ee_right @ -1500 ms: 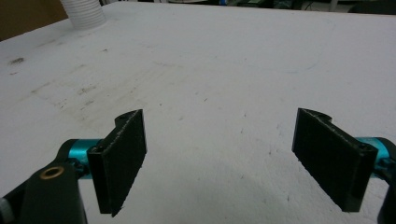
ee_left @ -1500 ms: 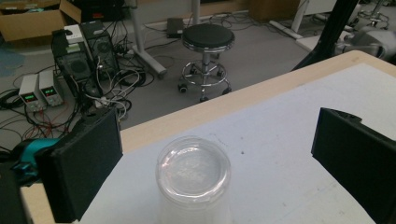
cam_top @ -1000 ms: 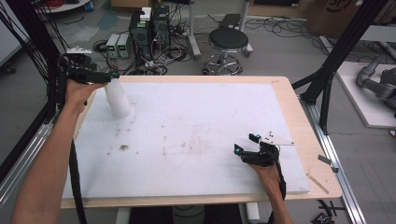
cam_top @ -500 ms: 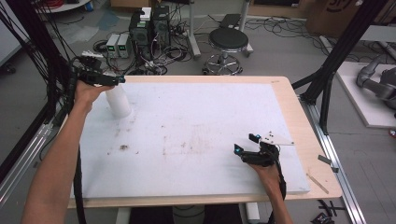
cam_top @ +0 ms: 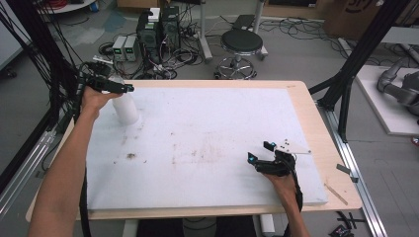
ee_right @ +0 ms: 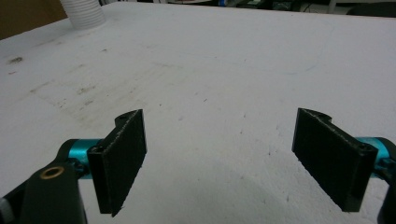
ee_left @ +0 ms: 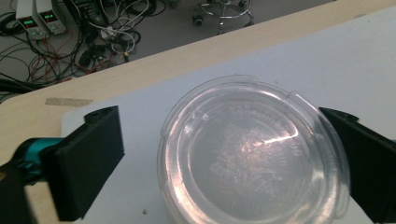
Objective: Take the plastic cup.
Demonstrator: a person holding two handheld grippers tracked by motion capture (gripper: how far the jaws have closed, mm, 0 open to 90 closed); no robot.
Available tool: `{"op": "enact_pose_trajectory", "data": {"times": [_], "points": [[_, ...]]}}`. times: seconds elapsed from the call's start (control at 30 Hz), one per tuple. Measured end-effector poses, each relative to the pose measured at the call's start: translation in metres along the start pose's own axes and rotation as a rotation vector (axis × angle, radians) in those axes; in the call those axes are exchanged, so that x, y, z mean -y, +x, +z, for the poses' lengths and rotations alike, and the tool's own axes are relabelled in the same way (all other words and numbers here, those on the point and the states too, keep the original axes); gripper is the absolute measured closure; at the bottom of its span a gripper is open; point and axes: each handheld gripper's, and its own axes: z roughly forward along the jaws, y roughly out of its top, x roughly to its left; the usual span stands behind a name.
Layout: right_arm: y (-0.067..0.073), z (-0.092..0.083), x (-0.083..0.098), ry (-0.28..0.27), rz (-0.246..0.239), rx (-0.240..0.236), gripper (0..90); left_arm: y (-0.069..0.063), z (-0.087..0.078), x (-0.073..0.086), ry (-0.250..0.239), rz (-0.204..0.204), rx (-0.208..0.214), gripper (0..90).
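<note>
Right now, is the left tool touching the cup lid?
Cannot tell. In the left gripper view its left jaw stands clear of the lid, but the right jaw meets the rim at the frame edge.

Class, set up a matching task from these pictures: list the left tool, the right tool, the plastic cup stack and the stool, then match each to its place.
Things:
1. left tool
2. right tool
3. plastic cup stack
4. stool

Places:
A. on the floor beyond the table
B. low over the white board, near right, nothing between its jaws
C. upright at the board's far left corner
D. above the cups, jaws either side of the lid, just been closing

Pairs: 1-D, 2-B, 3-C, 4-A
</note>
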Motion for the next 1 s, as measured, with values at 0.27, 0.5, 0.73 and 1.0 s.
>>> {"op": "enact_pose_trajectory", "data": {"times": [0.27,0.5,0.73,1.0], "points": [[-0.0003,0.0001,0.0,0.0,0.001,0.001,17.7,-0.0005,0.0031,0.0007,0.023,0.002,-0.002,11.1],[-0.0008,0.0005,-0.0002,0.001,0.003,0.003,17.7,0.0002,0.0023,0.0012,0.039,-0.013,0.018,20.3],[-0.0002,0.0002,-0.0001,0.001,0.001,0.005,17.7,-0.0017,0.0031,0.001,0.049,0.005,0.035,30.7],[-0.0005,0.0004,-0.0002,0.002,0.001,0.006,17.7,0.0007,0.0007,0.0015,0.04,-0.009,0.041,36.3]]}}
